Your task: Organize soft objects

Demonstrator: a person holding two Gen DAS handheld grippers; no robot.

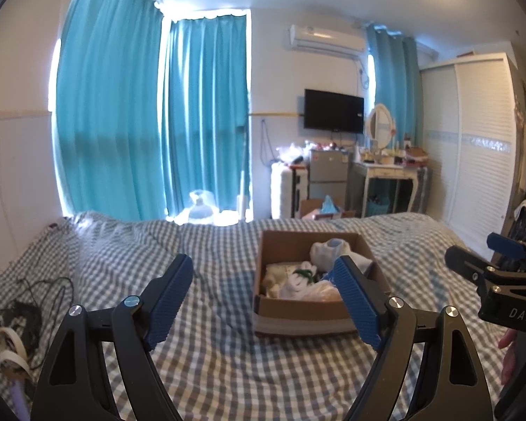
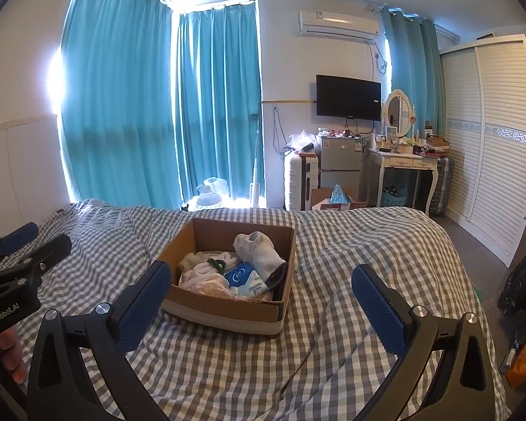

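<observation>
A brown cardboard box (image 1: 270, 307) (image 2: 228, 310) sits on the bed with the grey-white checked cover (image 1: 210, 368) (image 2: 350, 245). Inside lie soft things: a white-grey sock (image 1: 329, 251) (image 2: 259, 247), white cloth with a green mark (image 1: 299, 279) (image 2: 210, 266) and a blue-white tissue pack (image 2: 243, 277). My left gripper (image 1: 263, 291) is open and empty, held above the bed just before the box. My right gripper (image 2: 259, 298) is open and empty, before the box too. Each gripper shows at the edge of the other's view.
Black cables and a white band (image 1: 14, 329) lie on the bed at the left. Teal curtains (image 2: 140, 105), a small fridge (image 2: 338, 161), a dressing table (image 2: 406, 165) and a white wardrobe (image 2: 491, 140) stand beyond the bed. Floor runs along the bed's right side.
</observation>
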